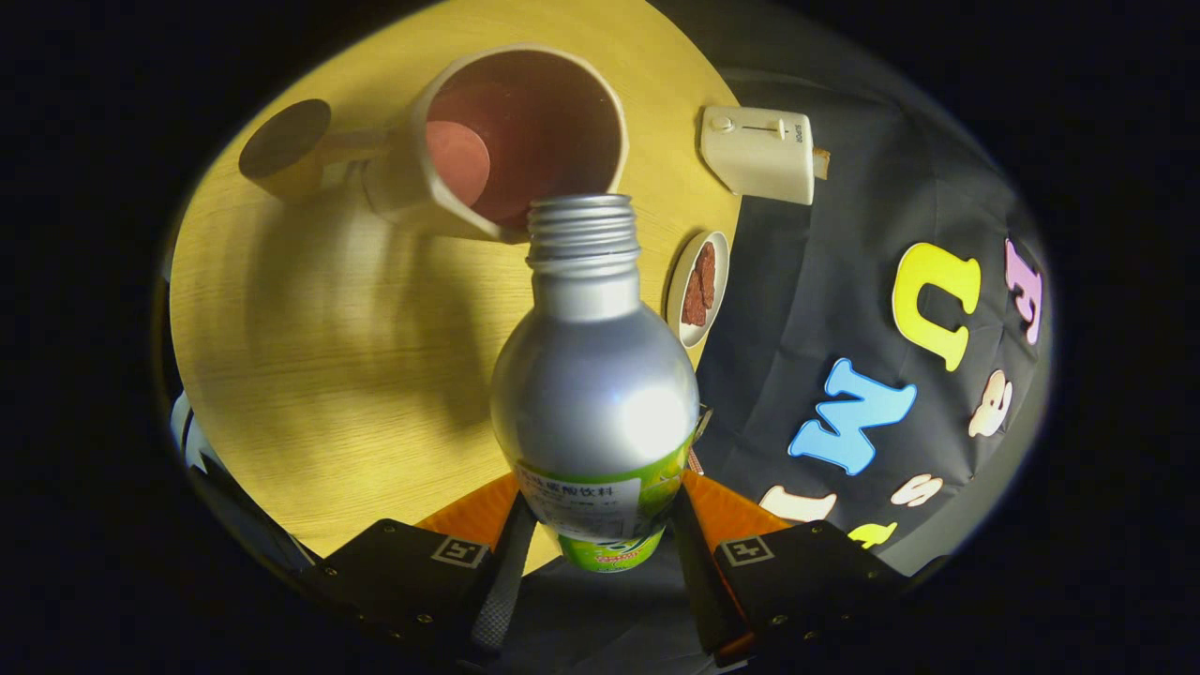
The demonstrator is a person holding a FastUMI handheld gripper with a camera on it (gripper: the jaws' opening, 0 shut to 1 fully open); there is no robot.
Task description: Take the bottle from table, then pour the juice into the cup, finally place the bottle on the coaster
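My gripper (596, 525) is shut on a silver bottle (592, 375) with a green label, both fingers pressing its lower body. The bottle is uncapped, and its threaded neck (581, 232) points away from me, tilted over the rim of a cream cup (427, 169) with a reddish-pink inside. The bottle's mouth sits at the near edge of the cup's opening. I cannot see any juice flowing. A round dark coaster (284, 139) lies on the yellow wooden table (309, 356), just beyond the cup's handle (352, 145).
A cream box-shaped device (757, 155) with a knob and slider sits at the table's far side. A small white dish (698, 289) holding brown pieces lies near the table's edge, right of the bottle neck. Black booth cloth hangs beyond that edge.
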